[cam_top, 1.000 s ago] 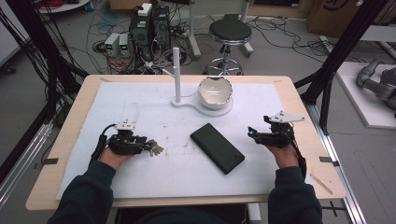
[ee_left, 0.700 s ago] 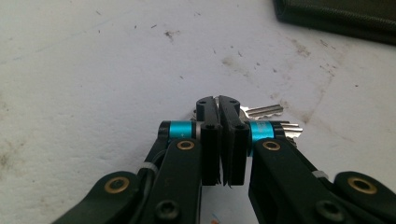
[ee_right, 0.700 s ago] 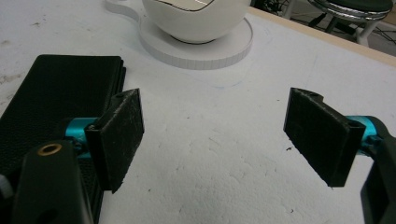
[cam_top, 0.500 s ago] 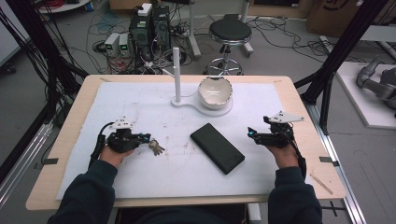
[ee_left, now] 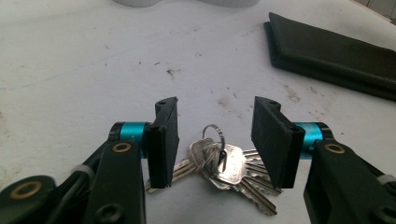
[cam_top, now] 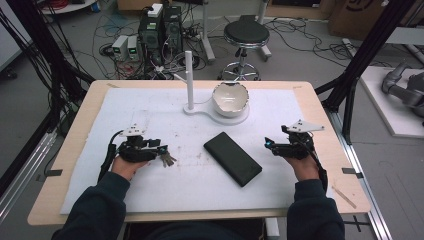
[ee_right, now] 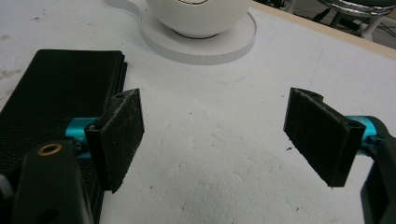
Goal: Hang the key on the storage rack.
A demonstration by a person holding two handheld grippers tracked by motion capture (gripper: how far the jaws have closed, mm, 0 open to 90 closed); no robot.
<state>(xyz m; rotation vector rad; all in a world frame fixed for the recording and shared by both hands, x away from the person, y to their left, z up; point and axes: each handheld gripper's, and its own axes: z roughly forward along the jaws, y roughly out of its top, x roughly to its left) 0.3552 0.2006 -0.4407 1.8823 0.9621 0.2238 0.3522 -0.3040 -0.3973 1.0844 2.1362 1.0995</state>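
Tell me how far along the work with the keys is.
Done: nothing looks finished; the keys lie flat on the white mat. In hand: the left gripper straddles them, its jaws having just been opening, pads not pressing the bunch. Left: closing on the keys and lifting them; where they go I cannot tell. The right gripper hangs open beside the black wallet.

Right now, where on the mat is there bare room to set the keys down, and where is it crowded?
Bare: the wide stretch left of the white post, the near strip in front of the black wallet, and the patch between the wallet and the right gripper. Crowded: around the bowl and the keys between the left gripper fingers.
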